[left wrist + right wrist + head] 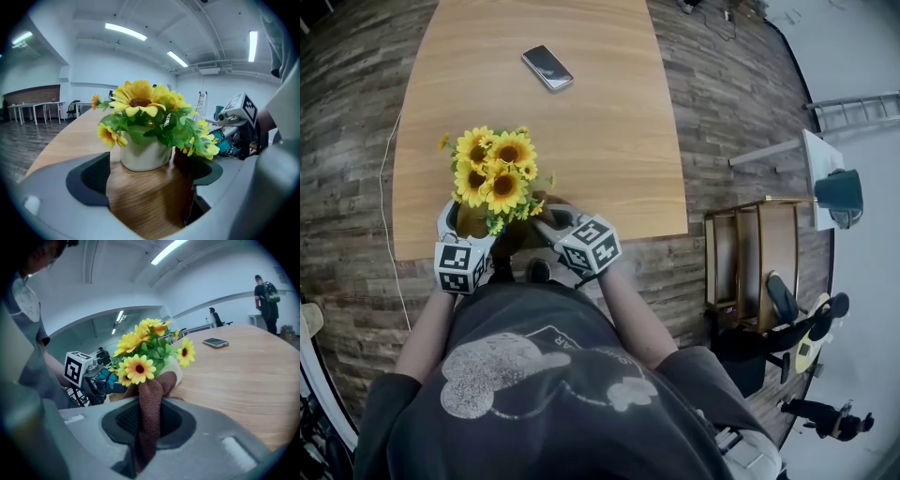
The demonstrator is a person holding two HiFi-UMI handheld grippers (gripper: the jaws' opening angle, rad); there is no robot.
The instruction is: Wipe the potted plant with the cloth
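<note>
As our right gripper [149, 420] clamped the brown woven cloth [152, 390], apparently touching the white-potted yellow sunflower plant [140, 359], our left gripper [150, 187] stood open-jawed; we judged the wiping barely begun.

Left gripper [146, 177]: the jaws are held wide apart and are pointed forward and slightly down.
Right gripper [150, 420]: the jaws are closed on a brown cloth [152, 390], which is pinched upright between the pads.
Left forearm [425, 330]: it is bare and stretched forward from the body, and is ended by a marker cube [457, 266].
Right forearm [630, 314]: it is bare and angled inward, and its cube [591, 246] is set near the left one.
Spacing: both grippers are held close together before the chest.
</note>
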